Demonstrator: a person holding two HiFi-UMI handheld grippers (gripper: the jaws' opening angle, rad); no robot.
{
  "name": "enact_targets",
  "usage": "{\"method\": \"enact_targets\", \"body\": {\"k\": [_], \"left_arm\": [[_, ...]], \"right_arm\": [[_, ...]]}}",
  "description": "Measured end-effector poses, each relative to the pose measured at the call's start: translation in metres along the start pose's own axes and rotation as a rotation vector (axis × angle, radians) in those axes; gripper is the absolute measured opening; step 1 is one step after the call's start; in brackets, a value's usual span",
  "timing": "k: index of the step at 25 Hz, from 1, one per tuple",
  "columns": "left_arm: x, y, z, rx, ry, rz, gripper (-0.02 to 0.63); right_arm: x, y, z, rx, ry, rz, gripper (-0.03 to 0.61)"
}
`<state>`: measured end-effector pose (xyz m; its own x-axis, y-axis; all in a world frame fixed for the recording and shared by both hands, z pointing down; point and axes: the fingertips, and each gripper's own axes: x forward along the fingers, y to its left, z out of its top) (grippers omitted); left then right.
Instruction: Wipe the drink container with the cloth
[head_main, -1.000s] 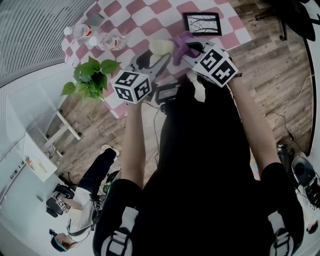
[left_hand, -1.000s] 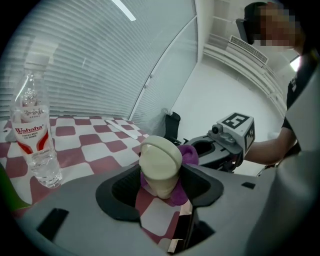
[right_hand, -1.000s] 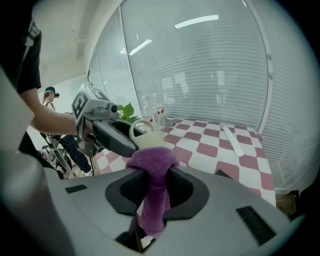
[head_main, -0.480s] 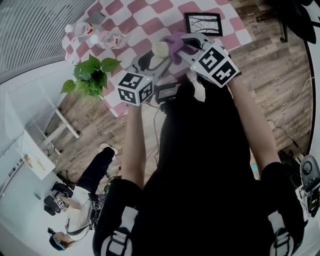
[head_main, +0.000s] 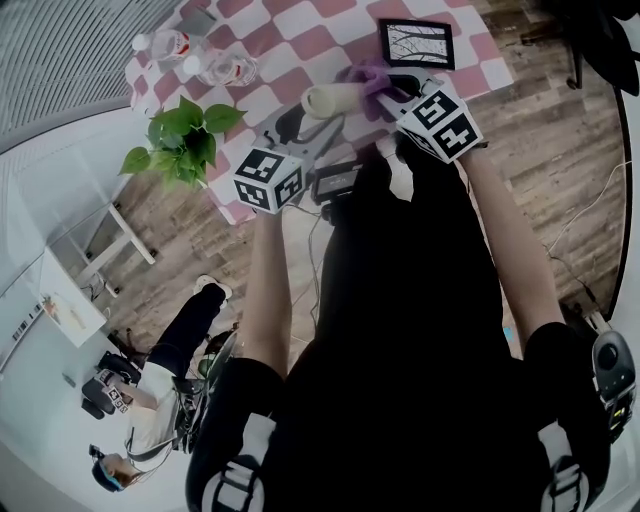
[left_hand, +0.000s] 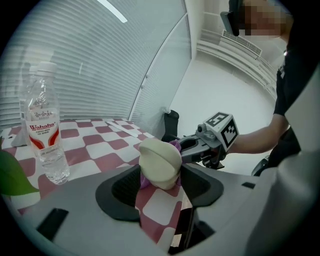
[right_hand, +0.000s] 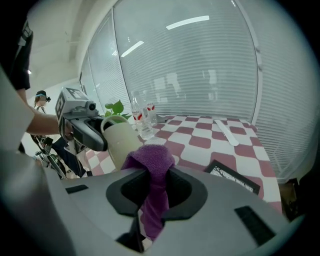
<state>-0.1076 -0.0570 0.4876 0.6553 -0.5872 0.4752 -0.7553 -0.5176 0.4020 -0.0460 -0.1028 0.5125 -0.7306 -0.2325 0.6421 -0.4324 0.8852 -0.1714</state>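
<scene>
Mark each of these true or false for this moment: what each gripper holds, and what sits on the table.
1. The left gripper holds a cream cup. True.
2. The right gripper is empty. False: it grips a purple cloth, and its jaws have just been closing on it.
3. A picture frame lies on the checked table. True.
4. Only one water bottle stands on the table. False: two bottles stand near its far corner.

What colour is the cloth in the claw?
Purple. The right claw, its jaws just closing further, pinches the fuzzy purple cloth; right gripper view shows it best.
</scene>
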Motion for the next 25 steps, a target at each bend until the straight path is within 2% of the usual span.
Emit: {"method": "enact_targets", "body": {"k": [6, 12, 17, 25], "left_arm": [[-0.002, -0.004, -0.002, 0.045, -0.034, -0.013, 0.272], [-0.002, -0.005, 0.000, 0.064, -0.042, -0.020, 0.272], [-0.001, -0.009, 0.000, 0.112, -0.047, -0.028, 0.272], [0.002, -0.014, 0.003, 0.159, -0.037, -0.034, 0.272]], "right_arm": [[0.006, -0.020, -0.034, 0.031, 0.091, -0.042, 0.075], [0.010, -0.026, -0.036, 0.023, 0.118, -0.055, 0.071], [0.011, -0.018, -0.020, 0.015, 0.095, -0.024, 0.064], [0.007, 0.005, 0.033, -0.009, 0.005, 0.070, 0.063]]}}
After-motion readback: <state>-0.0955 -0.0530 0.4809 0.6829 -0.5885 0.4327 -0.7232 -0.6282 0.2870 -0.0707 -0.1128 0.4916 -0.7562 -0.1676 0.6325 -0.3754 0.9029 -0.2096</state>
